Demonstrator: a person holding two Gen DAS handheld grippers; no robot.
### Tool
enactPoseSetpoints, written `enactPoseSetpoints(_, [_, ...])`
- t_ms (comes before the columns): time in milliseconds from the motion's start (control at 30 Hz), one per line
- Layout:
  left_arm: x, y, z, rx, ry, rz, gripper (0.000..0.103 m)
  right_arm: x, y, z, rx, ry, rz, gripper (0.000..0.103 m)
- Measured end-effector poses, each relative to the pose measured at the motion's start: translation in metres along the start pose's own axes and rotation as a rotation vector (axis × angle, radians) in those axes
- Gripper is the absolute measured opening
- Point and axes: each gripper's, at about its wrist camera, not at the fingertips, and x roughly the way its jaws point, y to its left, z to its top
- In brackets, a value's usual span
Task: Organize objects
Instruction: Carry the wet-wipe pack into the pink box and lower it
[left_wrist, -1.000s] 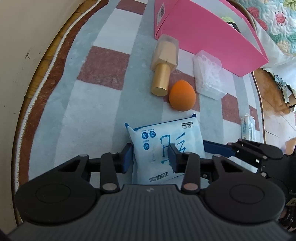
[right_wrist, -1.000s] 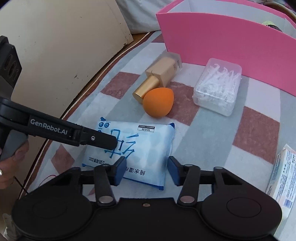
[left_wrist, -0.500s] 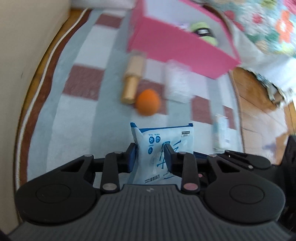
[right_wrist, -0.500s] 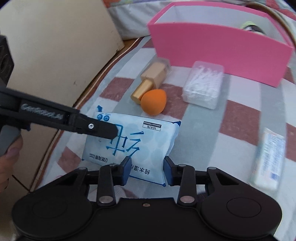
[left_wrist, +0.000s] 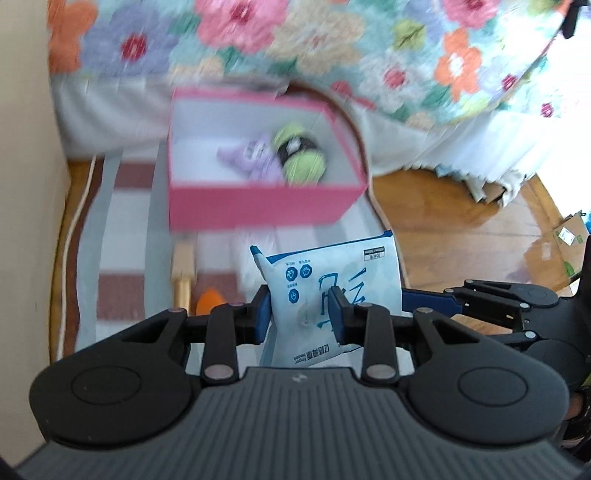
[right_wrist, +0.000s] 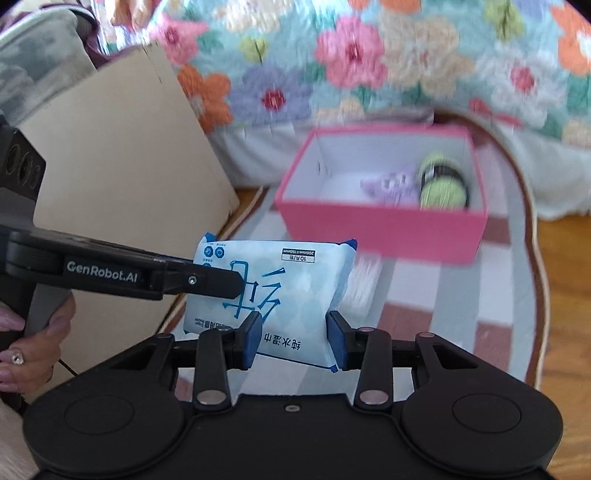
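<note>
A blue and white wet wipes pack (left_wrist: 332, 284) (right_wrist: 273, 288) hangs in the air, held from two sides. My left gripper (left_wrist: 299, 314) is shut on its near edge. My right gripper (right_wrist: 291, 338) is shut on another edge of the same pack. The pink box (left_wrist: 258, 206) (right_wrist: 384, 225) stands open ahead on the rug, beyond and below the pack. Inside it lie a green yarn ball (left_wrist: 301, 155) (right_wrist: 443, 181) and a purple item (left_wrist: 251, 158) (right_wrist: 391, 184).
On the checked rug (left_wrist: 122, 236) lie a gold-capped foundation bottle (left_wrist: 183, 273) and an orange sponge (left_wrist: 208, 301), left of the pack. A clear box of floss picks (right_wrist: 364, 280) shows behind the pack. A floral quilt (left_wrist: 295, 44), a beige panel (right_wrist: 122, 177) and wood floor (left_wrist: 461, 229) surround.
Both grippers have lifted the wipes pack off the rug and carried it toward the pink box. The views now look down into the box.
</note>
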Motion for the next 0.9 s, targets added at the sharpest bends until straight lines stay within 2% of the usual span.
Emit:
enactPoseSetpoints(133, [-0.012, -0.012, 0.033, 0.033, -0.064, -0.001, 0.031, -0.008, -0.005, 0.026, -0.030, -0.076, -0.021, 0.045])
enactPoseSetpoints(200, [-0.012, -0.015, 0.051, 0.054, -0.088, 0.014, 0.031, -0.008, -0.008, 0.041, -0.041, -0.101, -0.032, 0.039])
enactPoseSetpoints(333, [-0.001, -0.017, 0.091, 0.063, -0.104, 0.022, 0.031, 0.000, -0.024, 0.071, -0.038, -0.149, -0.058, 0.033])
enactPoseSetpoints(433, [0.019, -0.016, 0.117, 0.055, -0.094, 0.037, 0.031, 0.018, -0.039, 0.093, -0.029, -0.159, -0.078, 0.032])
enactPoseSetpoints(567, [0.061, -0.008, 0.142, 0.058, -0.055, 0.088, 0.031, 0.055, -0.059, 0.116, -0.028, -0.106, -0.091, 0.033])
enactPoseSetpoints(667, [0.097, 0.004, 0.151, 0.073, -0.046, 0.106, 0.031, 0.095, -0.083, 0.125, 0.036, -0.038, -0.075, 0.033])
enactPoseSetpoints(733, [0.123, 0.014, 0.154, 0.075, -0.028, 0.116, 0.031, 0.120, -0.096, 0.125, 0.102, 0.010, -0.064, 0.033])
enactPoseSetpoints(833, [0.160, 0.033, 0.156, 0.034, 0.044, 0.119, 0.031, 0.154, -0.104, 0.121, 0.124, 0.055, -0.096, 0.033])
enactPoseSetpoints(900, [0.175, 0.043, 0.154, 0.026, 0.067, 0.132, 0.031, 0.173, -0.109, 0.116, 0.153, 0.086, -0.087, 0.033])
